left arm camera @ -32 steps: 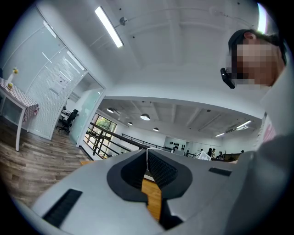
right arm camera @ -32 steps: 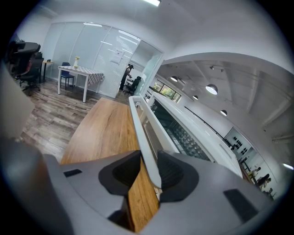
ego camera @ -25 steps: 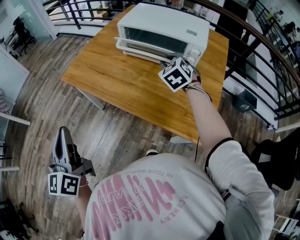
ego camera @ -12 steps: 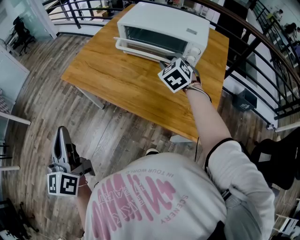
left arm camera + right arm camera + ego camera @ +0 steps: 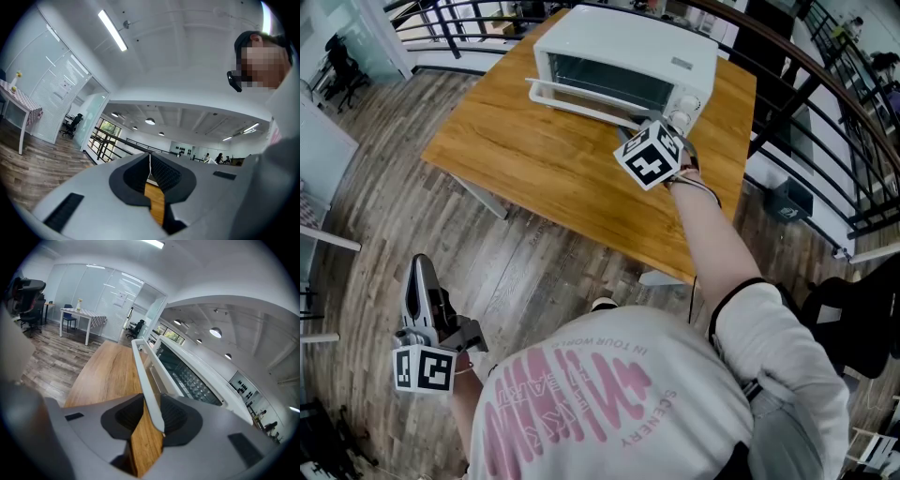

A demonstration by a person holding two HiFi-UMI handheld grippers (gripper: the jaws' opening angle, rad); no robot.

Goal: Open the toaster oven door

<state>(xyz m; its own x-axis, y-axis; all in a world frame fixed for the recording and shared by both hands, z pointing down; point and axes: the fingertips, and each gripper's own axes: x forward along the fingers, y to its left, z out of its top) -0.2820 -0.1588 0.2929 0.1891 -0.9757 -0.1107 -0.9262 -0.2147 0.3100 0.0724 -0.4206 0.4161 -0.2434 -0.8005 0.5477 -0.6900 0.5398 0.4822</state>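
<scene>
A white toaster oven [image 5: 628, 56] stands at the far side of a wooden table [image 5: 544, 169]. Its glass door [image 5: 187, 376] is tilted a little way out from the top. My right gripper [image 5: 633, 129] is at the door's right end, shut on the white handle bar [image 5: 577, 100]. In the right gripper view the handle [image 5: 143, 376] runs between the dark pads of the right gripper [image 5: 152, 416], and its end sits there. My left gripper [image 5: 417, 267] hangs low at the left over the floor, shut and empty; in its own view the left gripper [image 5: 150, 159] has its pads together.
A black railing [image 5: 825, 103] curves behind and to the right of the table. The table's near edge [image 5: 581, 239] lies between the person and the oven. A black office chair [image 5: 853, 319] stands at the right. Wooden floor [image 5: 384, 187] lies to the left.
The oven door has tipped slightly further out with the handle, and my right gripper has shifted a little toward the person with it. The left gripper has barely moved.
</scene>
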